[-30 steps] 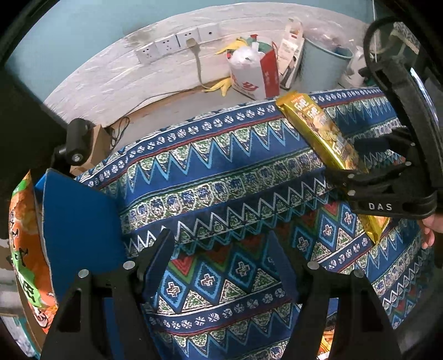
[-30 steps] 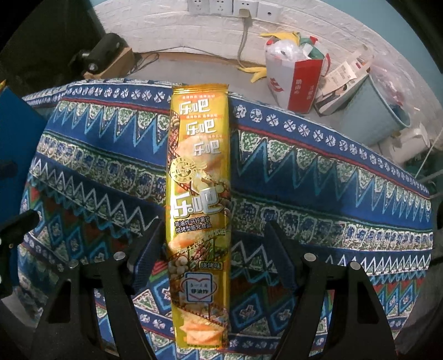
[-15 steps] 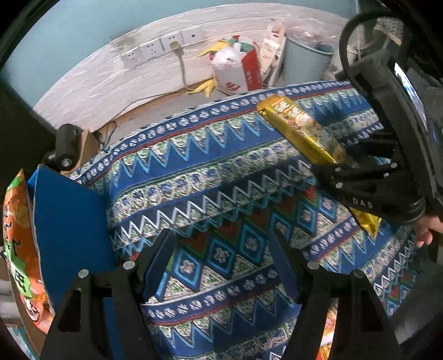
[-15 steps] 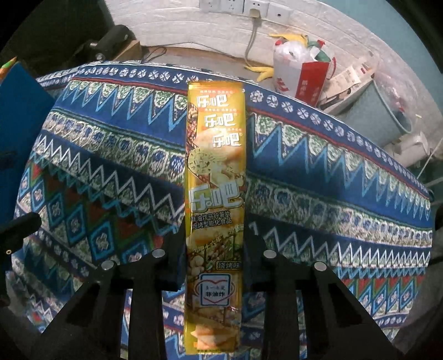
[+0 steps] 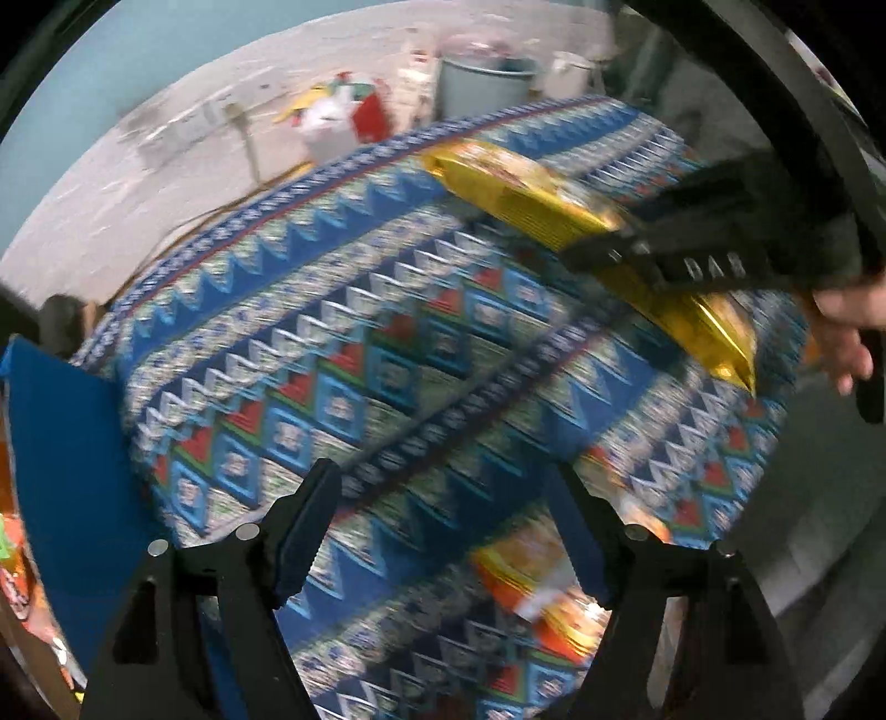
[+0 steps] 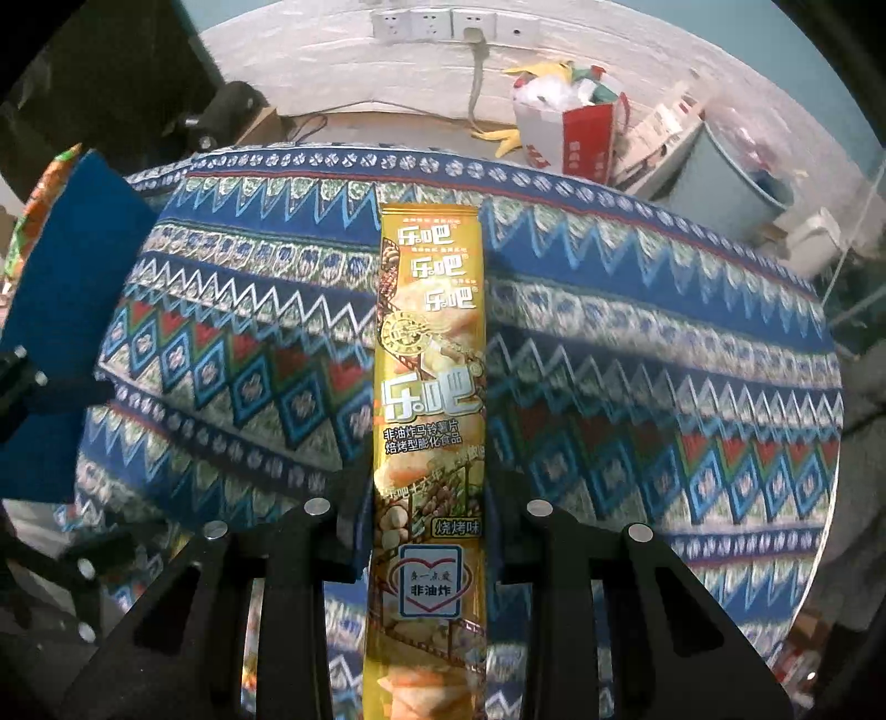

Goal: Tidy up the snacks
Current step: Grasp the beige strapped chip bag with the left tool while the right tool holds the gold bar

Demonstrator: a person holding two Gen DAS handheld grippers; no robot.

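Observation:
A long yellow snack pack (image 6: 429,387) hangs over the patterned tablecloth (image 6: 664,310), and my right gripper (image 6: 429,526) is shut on its lower half. In the left wrist view the same yellow pack (image 5: 526,199) is at the upper right, clamped in the right gripper (image 5: 626,243). My left gripper (image 5: 443,531) hovers over the cloth with its jaws opening and nothing pressed between them. A blurred orange snack bag (image 5: 548,587) lies below the gap, close to the right finger. The picture is too smeared to tell whether they touch.
A blue box (image 6: 61,310) stands at the table's left edge with an orange-green bag (image 6: 44,199) behind it. On the floor beyond are a red-white bag (image 6: 576,138), a pale bin (image 6: 731,183) and wall sockets (image 6: 454,25). A person's hand (image 5: 841,327) holds the right gripper.
The right gripper closed on the yellow pack and raised it off the cloth. The left gripper swept across the table, bringing the orange bag into view at the bottom.

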